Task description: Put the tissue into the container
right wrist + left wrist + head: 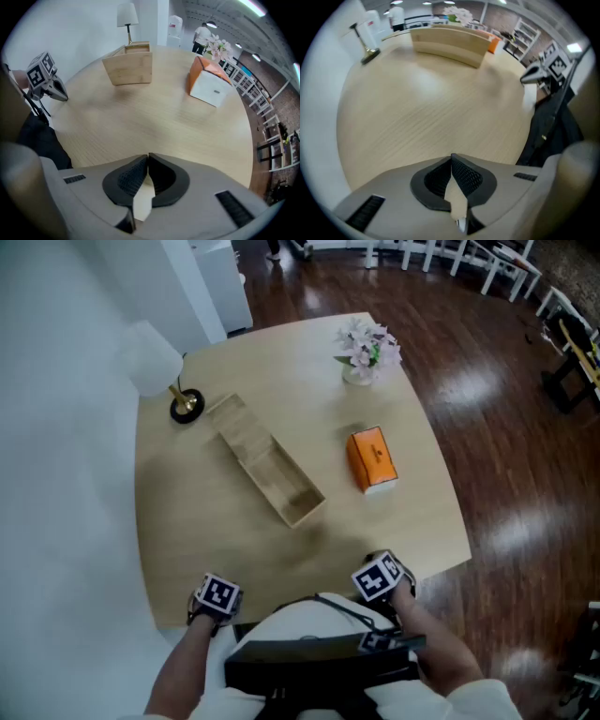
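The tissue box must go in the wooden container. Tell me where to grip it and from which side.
I'd grip the orange tissue box across its two long sides near the middle, coming down from above: it lies flat, long and narrow.

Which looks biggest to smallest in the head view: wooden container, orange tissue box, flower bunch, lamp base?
1. wooden container
2. orange tissue box and flower bunch: too alike to rank
3. lamp base

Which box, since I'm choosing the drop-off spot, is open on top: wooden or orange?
The long wooden container, lying diagonally: open top, floor visible. The orange tissue box right of it has a covered top.
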A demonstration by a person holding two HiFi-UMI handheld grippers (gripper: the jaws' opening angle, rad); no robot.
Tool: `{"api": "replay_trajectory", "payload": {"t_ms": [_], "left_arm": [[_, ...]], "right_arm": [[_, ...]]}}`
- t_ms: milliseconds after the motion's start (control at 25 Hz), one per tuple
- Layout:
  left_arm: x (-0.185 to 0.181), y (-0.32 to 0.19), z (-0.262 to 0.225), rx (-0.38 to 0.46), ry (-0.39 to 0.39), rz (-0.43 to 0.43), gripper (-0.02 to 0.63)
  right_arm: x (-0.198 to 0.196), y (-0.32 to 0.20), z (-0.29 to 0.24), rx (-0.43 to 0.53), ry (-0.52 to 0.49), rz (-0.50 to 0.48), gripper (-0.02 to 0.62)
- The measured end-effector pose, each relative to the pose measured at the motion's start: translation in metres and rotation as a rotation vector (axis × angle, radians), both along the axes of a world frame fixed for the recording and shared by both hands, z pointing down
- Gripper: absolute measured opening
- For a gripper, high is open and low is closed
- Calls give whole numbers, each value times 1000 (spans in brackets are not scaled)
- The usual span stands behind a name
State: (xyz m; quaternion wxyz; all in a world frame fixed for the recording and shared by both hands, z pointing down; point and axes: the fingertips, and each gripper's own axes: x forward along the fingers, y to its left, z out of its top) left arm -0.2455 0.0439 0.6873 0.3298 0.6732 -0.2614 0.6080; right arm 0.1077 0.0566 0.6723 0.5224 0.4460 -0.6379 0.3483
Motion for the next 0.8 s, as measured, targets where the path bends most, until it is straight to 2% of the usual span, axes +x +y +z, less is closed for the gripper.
{"api": "replay_trajectory", "payload": {"t_ms": [80, 160, 200, 280, 360, 440, 600, 800], "left_arm": [[-6, -7, -2, 38, 79, -157, 0], [-6, -9, -5, 58, 170, -303, 0], [-4, -10, -9, 69, 212, -364, 0], [2, -15, -21, 120, 272, -443, 0], [11, -27, -36, 193, 318, -487, 0], [22, -40, -51, 247, 372, -526, 0], [53, -59, -82, 272, 502, -569, 0], [86, -77, -121, 329, 650, -551, 17]], "right_arm": [[0, 3, 6, 1, -10, 11, 10], [5, 4, 7, 16, -6, 32, 51], [9, 3, 7, 31, -3, 43, 91], [18, -2, 1, 72, -13, 68, 107], [24, -13, -9, 117, -43, 102, 113], [30, -27, -20, 166, -88, 140, 154], [39, -59, -48, 284, -159, 183, 225], [53, -91, -76, 384, -170, 208, 278]]}}
